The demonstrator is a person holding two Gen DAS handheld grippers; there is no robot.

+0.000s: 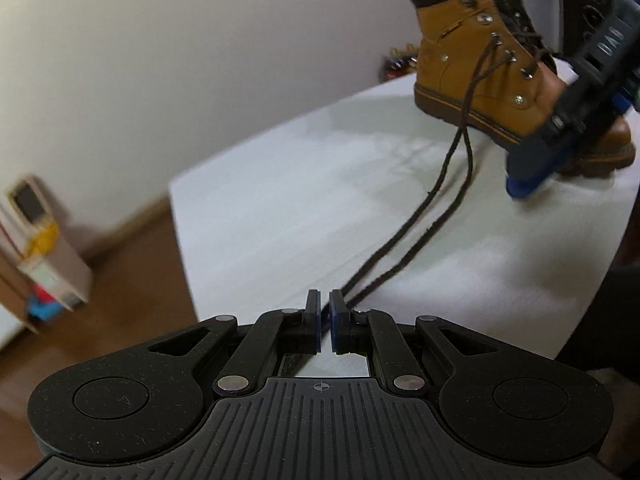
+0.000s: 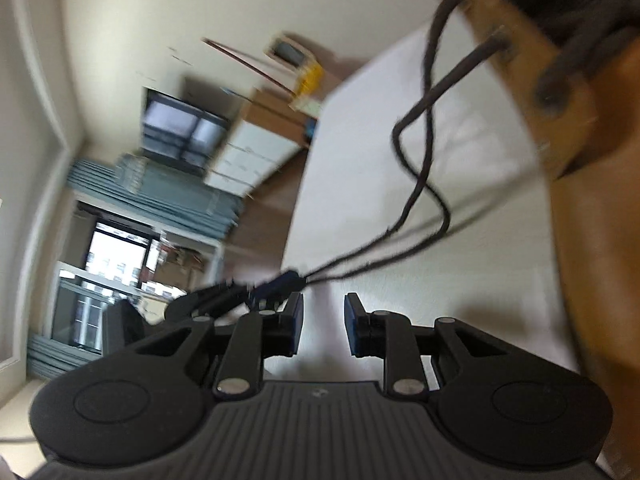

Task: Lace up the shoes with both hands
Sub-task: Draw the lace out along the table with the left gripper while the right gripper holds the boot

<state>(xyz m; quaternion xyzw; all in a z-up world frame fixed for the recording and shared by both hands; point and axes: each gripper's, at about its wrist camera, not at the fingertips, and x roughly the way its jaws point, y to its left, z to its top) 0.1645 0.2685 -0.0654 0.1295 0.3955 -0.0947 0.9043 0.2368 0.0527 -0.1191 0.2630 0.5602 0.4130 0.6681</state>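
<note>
A tan lace-up boot (image 1: 472, 76) stands on the white table (image 1: 280, 220) at the upper right. Two strands of dark brown lace (image 1: 420, 208) run from its eyelets across the table to my left gripper (image 1: 324, 300), which is shut on their ends. In the right wrist view the strands (image 2: 420, 184) converge at the left gripper's tip (image 2: 294, 278). My right gripper (image 2: 324, 304) stands open with nothing between its fingers, close beside the boot (image 2: 560, 92). The left wrist view shows the right gripper (image 1: 524, 186) in front of the boot's toe, low over the table.
The table's left edge (image 1: 180, 240) drops to a wooden floor (image 1: 120, 280). A small cabinet (image 1: 44, 252) stands by the wall. A second, dark boot (image 1: 516, 12) shows behind the tan one. Windows and white furniture (image 2: 248, 152) lie beyond the table.
</note>
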